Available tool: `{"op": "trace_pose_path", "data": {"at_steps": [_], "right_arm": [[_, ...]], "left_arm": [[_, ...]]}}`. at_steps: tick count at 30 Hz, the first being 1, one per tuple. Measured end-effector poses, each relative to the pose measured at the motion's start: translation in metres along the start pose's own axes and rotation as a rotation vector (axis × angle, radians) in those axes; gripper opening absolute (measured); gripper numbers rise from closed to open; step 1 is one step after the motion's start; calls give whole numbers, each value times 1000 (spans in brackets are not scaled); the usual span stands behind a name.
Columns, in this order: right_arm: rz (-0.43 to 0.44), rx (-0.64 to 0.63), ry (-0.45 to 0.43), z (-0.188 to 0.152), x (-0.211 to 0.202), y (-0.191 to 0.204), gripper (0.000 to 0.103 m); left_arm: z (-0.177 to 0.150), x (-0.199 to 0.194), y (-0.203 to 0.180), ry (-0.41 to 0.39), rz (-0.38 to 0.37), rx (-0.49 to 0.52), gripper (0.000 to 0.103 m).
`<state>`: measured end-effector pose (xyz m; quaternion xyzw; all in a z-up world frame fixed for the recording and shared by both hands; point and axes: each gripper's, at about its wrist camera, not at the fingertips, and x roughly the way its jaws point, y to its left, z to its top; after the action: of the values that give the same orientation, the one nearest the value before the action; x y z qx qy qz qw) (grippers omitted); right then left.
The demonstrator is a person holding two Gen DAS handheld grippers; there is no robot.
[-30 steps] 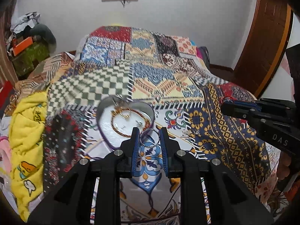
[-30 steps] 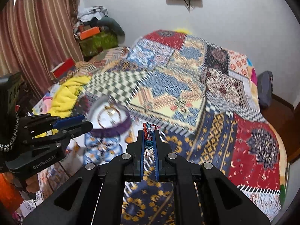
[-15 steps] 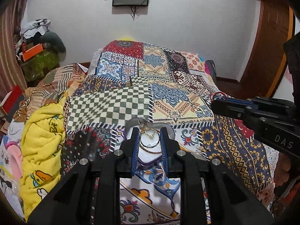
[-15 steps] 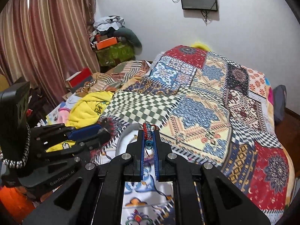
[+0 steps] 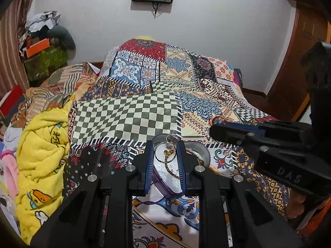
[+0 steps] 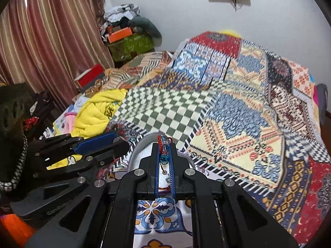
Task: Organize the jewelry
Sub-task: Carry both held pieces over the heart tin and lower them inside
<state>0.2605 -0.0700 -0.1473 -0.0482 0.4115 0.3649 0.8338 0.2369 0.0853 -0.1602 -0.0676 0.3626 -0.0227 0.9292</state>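
Note:
My left gripper (image 5: 165, 152) is shut on a thin silver ring-shaped bangle (image 5: 164, 152), held just above a heart-shaped purple-rimmed jewelry tray (image 5: 201, 152) on the patchwork bedspread. A gold bangle (image 5: 172, 169) lies in the tray. My right gripper (image 6: 164, 150) is shut on a red and blue beaded bracelet (image 6: 163, 144), held over the same tray (image 6: 137, 150). The right gripper also shows at the right of the left wrist view (image 5: 219, 129), and the left gripper at the left of the right wrist view (image 6: 115, 142).
The tray lies near the bed's front on the patchwork bedspread (image 5: 128, 119). A yellow blanket (image 5: 41, 144) is piled at the bed's left edge. Boxes and clothes (image 6: 128, 39) are stacked by the striped curtain (image 6: 51, 41). A wooden door (image 5: 298, 66) stands at the right.
Both grippers have come lower and nearer to the heart-shaped tray, each keeping its jewelry. The views have tilted up, showing more wall and the screen.

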Motion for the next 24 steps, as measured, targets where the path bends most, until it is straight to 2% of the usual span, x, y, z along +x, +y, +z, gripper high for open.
{"op": "trace_pose_path", "data": {"at_steps": [11, 22, 24], "right_arm": [[34, 21, 118, -9, 38, -13, 7], [24, -5, 127, -11, 37, -13, 7], [12, -11, 133, -12, 36, -12, 11]], "left_arm": [[-9, 32, 5, 60, -28, 5, 21], [-8, 42, 4, 85, -39, -3, 21], [-8, 41, 4, 88, -33, 4, 21]]}}
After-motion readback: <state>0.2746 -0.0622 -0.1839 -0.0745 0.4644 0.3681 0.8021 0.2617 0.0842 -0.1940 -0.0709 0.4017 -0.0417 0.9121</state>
